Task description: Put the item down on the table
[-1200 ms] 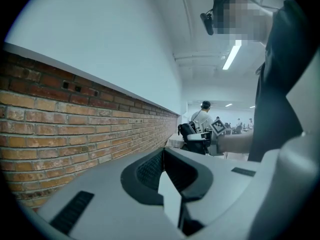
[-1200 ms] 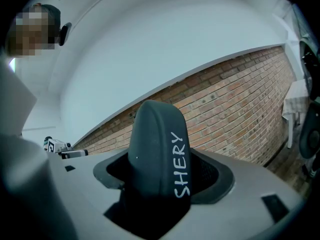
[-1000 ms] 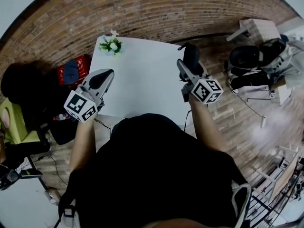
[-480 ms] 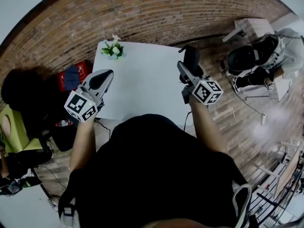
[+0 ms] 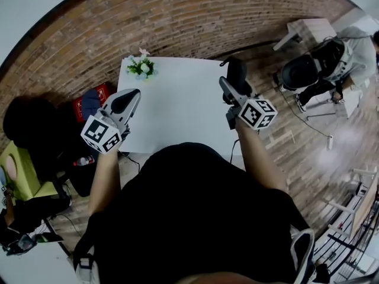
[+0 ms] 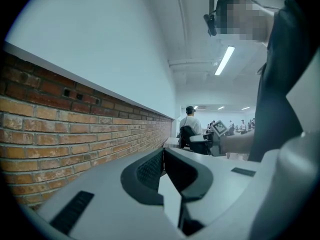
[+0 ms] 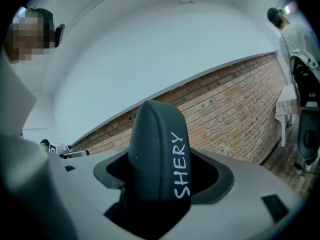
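At the table's (image 5: 177, 102) 9 o'clock edge, the left gripper (image 5: 127, 97) hangs in the air with its jaws together and nothing between them. It has no part in this step and is best kept where it is. A small bunch of flowers (image 5: 141, 68) stands in the 11 o'clock corner, the only thing on the white top. From there across to 3 o'clock the surface is bare.

At the 3 o'clock edge the right gripper (image 5: 232, 89) holds the dark case (image 5: 237, 71) lettered SHERY. Its jaws are spread wide and pressed on the case's flanks, with the rounded end standing up past them. The case is off the table, about over the right-hand edge.

To set it down well, I would carry it inward toward 9 o'clock until it is fully over the top. Then I would lower it until its underside rests flat before letting the jaws part, and draw straight back toward 6 o'clock.

The risk is the near right edge: released there, the case could tip to the floor. The middle offers ample room, well apart from the flowers.
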The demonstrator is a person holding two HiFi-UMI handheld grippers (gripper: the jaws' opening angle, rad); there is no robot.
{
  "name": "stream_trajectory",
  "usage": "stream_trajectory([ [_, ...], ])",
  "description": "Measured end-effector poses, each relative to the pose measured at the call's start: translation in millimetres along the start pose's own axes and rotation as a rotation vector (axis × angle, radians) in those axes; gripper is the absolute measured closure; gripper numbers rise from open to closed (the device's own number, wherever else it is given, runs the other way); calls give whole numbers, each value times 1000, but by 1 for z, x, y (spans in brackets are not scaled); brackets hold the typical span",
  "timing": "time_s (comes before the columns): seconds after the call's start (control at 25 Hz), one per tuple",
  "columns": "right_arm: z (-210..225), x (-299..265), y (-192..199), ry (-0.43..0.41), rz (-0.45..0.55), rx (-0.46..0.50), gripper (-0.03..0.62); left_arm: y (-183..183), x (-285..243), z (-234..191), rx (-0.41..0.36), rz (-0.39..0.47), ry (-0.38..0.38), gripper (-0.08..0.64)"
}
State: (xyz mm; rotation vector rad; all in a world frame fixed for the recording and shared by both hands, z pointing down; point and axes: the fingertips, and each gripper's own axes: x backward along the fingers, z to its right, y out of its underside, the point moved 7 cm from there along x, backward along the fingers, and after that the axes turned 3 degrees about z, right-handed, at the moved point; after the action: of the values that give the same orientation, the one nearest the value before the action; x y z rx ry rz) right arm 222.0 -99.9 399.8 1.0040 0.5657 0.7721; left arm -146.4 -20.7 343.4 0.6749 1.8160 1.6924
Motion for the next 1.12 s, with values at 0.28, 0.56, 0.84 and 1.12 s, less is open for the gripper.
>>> stream_trajectory([
  [0.28,-7,-10,11,10,-10,-4,249,4,-4,-6,4,1,29,548],
  [0.56,-6,-22,32,18,-58,1,249,5,1,-12,8,0,21,548],
  [0.84,-5,-33,52,20,-96,-22,249,13,7,-23,16,0,5,548],
  [1.12,-7,-40,59,15,-142,0,249,15,7,-28,12,-20,34,548],
])
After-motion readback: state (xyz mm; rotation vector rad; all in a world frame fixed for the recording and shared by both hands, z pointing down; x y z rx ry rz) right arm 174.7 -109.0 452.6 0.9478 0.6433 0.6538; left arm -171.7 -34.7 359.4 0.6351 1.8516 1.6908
